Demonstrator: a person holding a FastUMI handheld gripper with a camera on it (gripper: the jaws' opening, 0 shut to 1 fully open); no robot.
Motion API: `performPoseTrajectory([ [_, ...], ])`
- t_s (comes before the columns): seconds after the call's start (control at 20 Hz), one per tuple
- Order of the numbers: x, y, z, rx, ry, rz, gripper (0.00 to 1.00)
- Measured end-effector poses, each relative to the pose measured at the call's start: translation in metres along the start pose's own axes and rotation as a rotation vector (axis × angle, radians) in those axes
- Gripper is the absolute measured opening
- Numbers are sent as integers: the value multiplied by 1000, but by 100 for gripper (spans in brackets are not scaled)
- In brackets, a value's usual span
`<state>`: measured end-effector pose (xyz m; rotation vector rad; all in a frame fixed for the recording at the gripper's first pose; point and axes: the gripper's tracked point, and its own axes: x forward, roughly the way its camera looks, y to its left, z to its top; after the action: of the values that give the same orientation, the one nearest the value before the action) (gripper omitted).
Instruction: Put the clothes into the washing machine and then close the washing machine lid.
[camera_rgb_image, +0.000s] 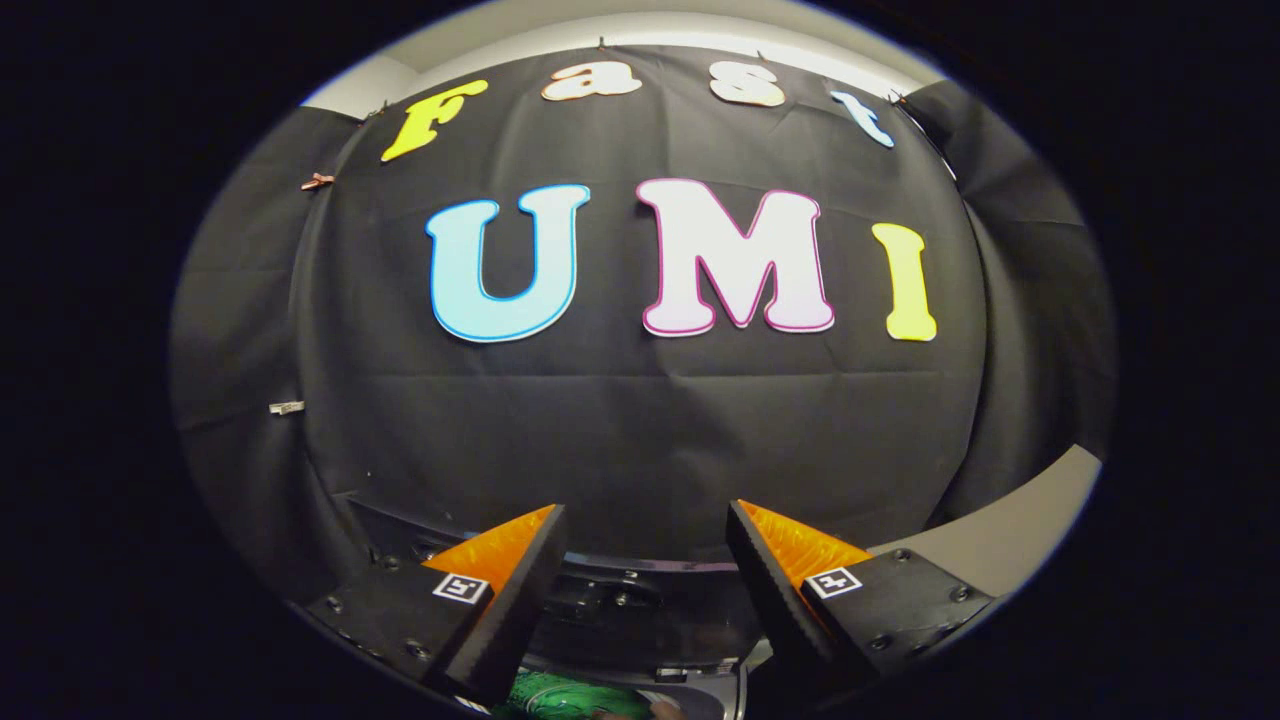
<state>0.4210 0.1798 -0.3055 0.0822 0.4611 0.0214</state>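
Fingers spread apart, empty, held level above the washing machine and green clothes.

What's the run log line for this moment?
gripper: open, holding nothing | aimed at: black cloth wall | green clothes: low between fingers | lid: cannot tell

Green clothes low between the open tongs, dark washing machine rim just beyond.
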Motion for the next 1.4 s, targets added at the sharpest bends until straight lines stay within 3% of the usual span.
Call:
performPoseTrajectory([
  [0.3,11,-12,-19,46,100,-22,99],
  [0.85,11,-14,-21,10,128,-28,100],
  [1.4,-67,-6,-37,4,213,-61,100],
])
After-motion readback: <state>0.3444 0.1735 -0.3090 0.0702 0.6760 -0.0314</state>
